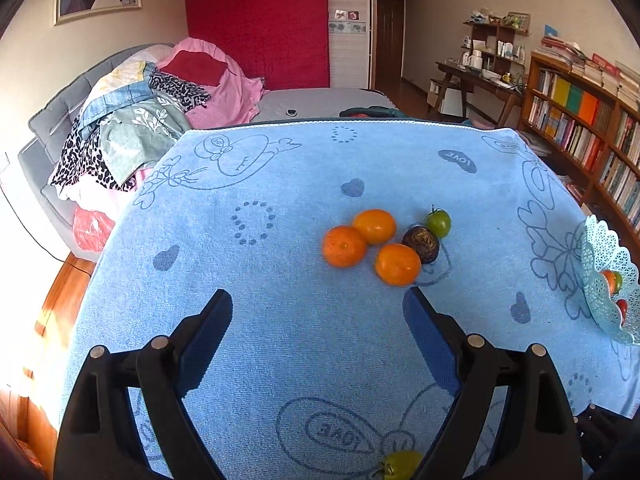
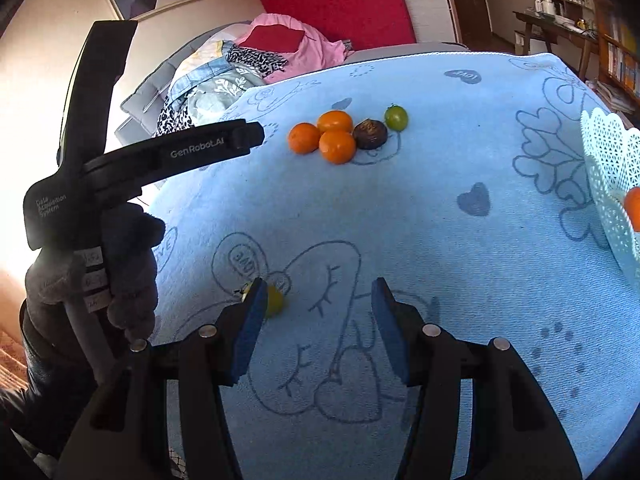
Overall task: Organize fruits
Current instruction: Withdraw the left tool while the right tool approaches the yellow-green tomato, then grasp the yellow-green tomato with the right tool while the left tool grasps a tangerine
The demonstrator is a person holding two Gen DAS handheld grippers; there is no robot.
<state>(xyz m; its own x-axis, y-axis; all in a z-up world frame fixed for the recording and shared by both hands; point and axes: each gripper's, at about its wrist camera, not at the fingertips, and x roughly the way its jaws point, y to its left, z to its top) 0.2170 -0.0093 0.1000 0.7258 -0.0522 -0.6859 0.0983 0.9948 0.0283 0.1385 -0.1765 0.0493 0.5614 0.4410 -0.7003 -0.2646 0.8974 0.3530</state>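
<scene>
Three oranges (image 1: 375, 246) (image 2: 330, 136), a dark brown fruit (image 1: 421, 245) (image 2: 370, 134) and a green tomato (image 1: 438, 222) (image 2: 396, 117) lie clustered on the blue towel (image 1: 280, 280). A yellow-green tomato (image 1: 402, 464) (image 2: 275, 300) lies apart, near my grippers. A pale blue lattice basket (image 1: 604, 280) (image 2: 608, 168) at the right edge holds some fruit. My left gripper (image 1: 318, 308) is open and empty, short of the cluster. My right gripper (image 2: 318, 294) is open and empty, with the yellow-green tomato just outside its left finger.
The left hand-held gripper's body (image 2: 160, 156) and a gloved hand (image 2: 92, 272) show at the left of the right wrist view. A bed with piled clothes (image 1: 140, 120) lies behind the table, and bookshelves (image 1: 580, 120) stand at the right.
</scene>
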